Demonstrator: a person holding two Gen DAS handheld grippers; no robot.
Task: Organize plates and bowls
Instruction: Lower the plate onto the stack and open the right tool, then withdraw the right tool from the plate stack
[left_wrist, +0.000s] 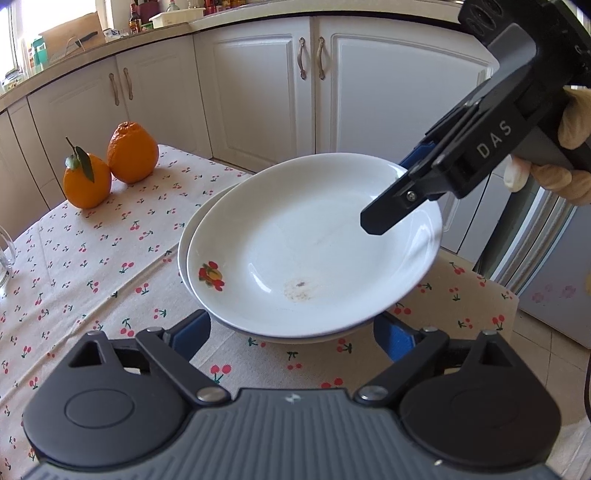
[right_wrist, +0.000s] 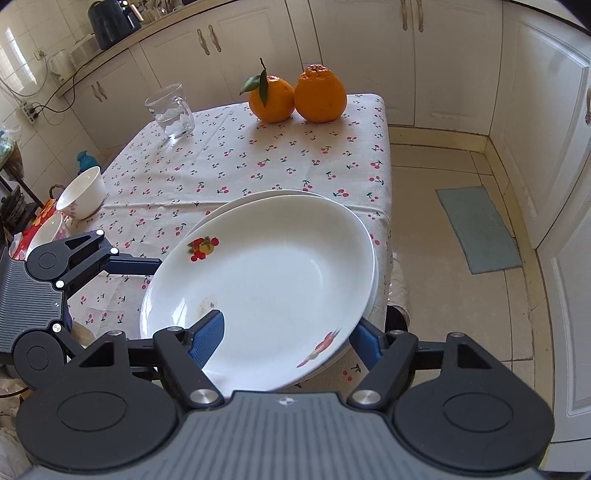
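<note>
a: what was the biggest thing there?

b: the table (right_wrist: 280, 158) in its cherry-print cloth. near its corner sat two white plates, the top plate (left_wrist: 310, 243) nested on the lower plate (right_wrist: 284, 192), slid a little to one side so the lower rim peeked out. i'd judge the stacking was well along, the pair wanting only a nudge to line up.

a: and the grippers?

b: the left gripper (left_wrist: 291, 332) had its jaws apart, one blue pad on each side of the stack's near edge, pressing nothing; probably bracketing the stack to keep it from sliding. the right gripper (right_wrist: 284, 339) straddled the top plate's rim, one finger over the inside, the other below the edge. its jaws stood parted, and i couldn't see the pads pressing on the rim (loosely around it, not clamped).

a: anything else to tidy?

b: two white bowls (right_wrist: 79, 195) waited at the table's far-left edge, well apart from the plates. two oranges (right_wrist: 297, 98) and a glass mug (right_wrist: 171, 110) stood at the far end, out of the way.
</note>
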